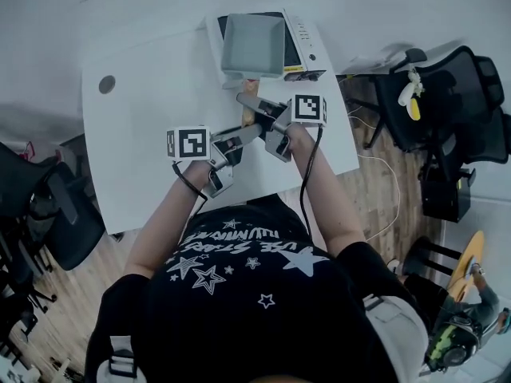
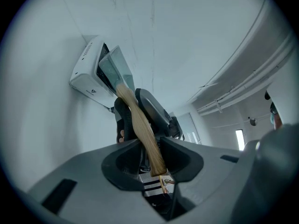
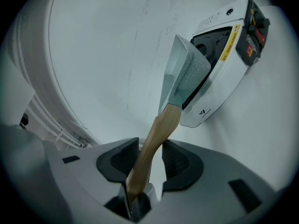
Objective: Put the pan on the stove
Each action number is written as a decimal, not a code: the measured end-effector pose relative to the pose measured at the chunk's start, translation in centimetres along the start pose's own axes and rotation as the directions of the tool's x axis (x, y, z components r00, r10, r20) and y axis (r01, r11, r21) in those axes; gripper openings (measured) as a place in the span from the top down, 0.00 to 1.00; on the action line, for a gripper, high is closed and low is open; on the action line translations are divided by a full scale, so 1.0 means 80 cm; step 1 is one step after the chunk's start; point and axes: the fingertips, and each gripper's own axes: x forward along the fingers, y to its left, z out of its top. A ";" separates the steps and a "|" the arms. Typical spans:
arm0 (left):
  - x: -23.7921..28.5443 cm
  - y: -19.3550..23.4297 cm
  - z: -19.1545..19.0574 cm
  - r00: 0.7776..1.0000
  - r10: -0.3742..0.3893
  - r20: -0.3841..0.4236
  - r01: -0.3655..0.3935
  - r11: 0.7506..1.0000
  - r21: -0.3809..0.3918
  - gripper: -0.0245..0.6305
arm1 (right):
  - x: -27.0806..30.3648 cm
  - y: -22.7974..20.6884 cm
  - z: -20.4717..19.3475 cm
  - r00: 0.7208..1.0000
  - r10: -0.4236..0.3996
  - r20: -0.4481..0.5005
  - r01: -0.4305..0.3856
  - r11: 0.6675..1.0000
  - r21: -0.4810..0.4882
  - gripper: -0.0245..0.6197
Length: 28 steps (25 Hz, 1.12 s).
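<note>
On the far side of the table (image 1: 152, 134), the stove (image 1: 307, 42) carries the square grey pan (image 1: 254, 45) over its burner, with the wooden handle (image 1: 249, 112) pointing back toward me. I can't tell whether the base is fully seated: from the right gripper view the pan (image 3: 184, 71) looks tipped against the stove (image 3: 224, 78). My left gripper (image 2: 152, 148) is clamped on the near end of the handle (image 2: 140, 129), and my right gripper (image 3: 150, 160) is clamped on the same handle (image 3: 156, 134) just beyond it. I'd say the doubled grip is there because a long handle with the weight out at the far end twists easily in one set of pads. I judge the placement nearly finished. Next I'd level the pan before letting go.
</note>
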 end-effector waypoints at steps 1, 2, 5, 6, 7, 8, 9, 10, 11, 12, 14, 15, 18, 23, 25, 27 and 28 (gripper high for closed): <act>0.007 0.001 0.003 1.000 0.008 0.011 -0.008 1.000 -0.002 0.78 | -0.003 -0.004 0.006 1.000 0.001 -0.014 -0.001 1.000 -0.007 0.72; 0.016 0.002 0.006 1.000 0.017 0.020 -0.017 1.000 -0.002 0.78 | -0.007 -0.006 0.013 1.000 0.007 -0.026 -0.007 1.000 -0.004 0.72; 0.050 0.003 0.017 0.998 0.049 0.045 -0.049 0.999 -0.003 0.78 | -0.022 -0.013 0.038 0.998 0.033 -0.056 -0.032 0.999 0.017 0.72; 0.062 0.004 0.020 0.997 0.059 0.051 -0.059 0.998 -0.004 0.78 | -0.028 -0.017 0.047 0.997 0.035 -0.070 -0.034 0.999 0.012 0.72; 0.074 0.006 0.022 0.996 0.069 0.057 -0.068 0.998 -0.005 0.78 | -0.034 -0.022 0.055 0.996 0.036 -0.086 -0.036 0.999 0.006 0.72; 0.083 0.008 0.025 0.995 0.078 0.062 -0.078 0.997 -0.005 0.78 | -0.038 -0.026 0.062 0.994 0.037 -0.102 -0.037 0.999 0.003 0.72; 0.089 0.009 0.026 0.994 0.087 0.066 -0.087 0.996 -0.003 0.78 | -0.040 -0.029 0.065 0.992 0.038 -0.117 -0.039 0.999 -0.004 0.72; 0.091 0.011 0.025 0.993 0.094 0.072 -0.094 0.996 -0.001 0.78 | -0.039 -0.031 0.065 0.991 0.039 -0.130 -0.041 0.999 -0.014 0.72; 0.091 0.012 0.024 0.992 0.099 0.078 -0.099 0.995 0.000 0.78 | -0.039 -0.032 0.063 0.989 0.041 -0.140 -0.044 0.999 -0.018 0.72; 0.092 0.013 0.024 0.991 0.102 0.085 -0.102 0.995 -0.001 0.78 | -0.039 -0.033 0.062 0.988 0.043 -0.148 -0.045 0.999 -0.013 0.72; 0.099 0.015 0.026 0.989 0.108 0.099 -0.108 0.994 -0.004 0.78 | -0.042 -0.036 0.066 0.986 0.053 -0.159 -0.052 0.999 0.009 0.72; 0.102 0.017 0.028 0.988 0.113 0.106 -0.113 0.994 -0.007 0.77 | -0.043 -0.037 0.068 0.985 0.060 -0.165 -0.058 0.998 0.019 0.72; 0.105 0.018 0.031 0.983 0.121 0.138 -0.119 0.993 -0.021 0.77 | -0.041 -0.038 0.070 0.980 0.076 -0.185 -0.074 0.997 0.021 0.71; 0.105 0.023 0.030 0.977 0.137 0.163 -0.135 0.990 -0.026 0.77 | -0.036 -0.039 0.066 0.969 0.083 -0.233 -0.088 0.996 -0.011 0.71; 0.106 0.025 0.031 0.975 0.143 0.169 -0.142 0.990 -0.023 0.77 | -0.035 -0.042 0.067 0.965 0.085 -0.247 -0.095 0.995 -0.027 0.71; 0.106 0.026 0.031 0.973 0.147 0.176 -0.145 0.989 -0.020 0.78 | -0.034 -0.042 0.067 0.962 0.095 -0.256 -0.106 0.994 -0.031 0.71; 0.106 0.027 0.030 0.973 0.149 0.178 -0.149 0.989 -0.018 0.77 | -0.034 -0.042 0.066 0.961 0.094 -0.262 -0.106 0.994 -0.034 0.71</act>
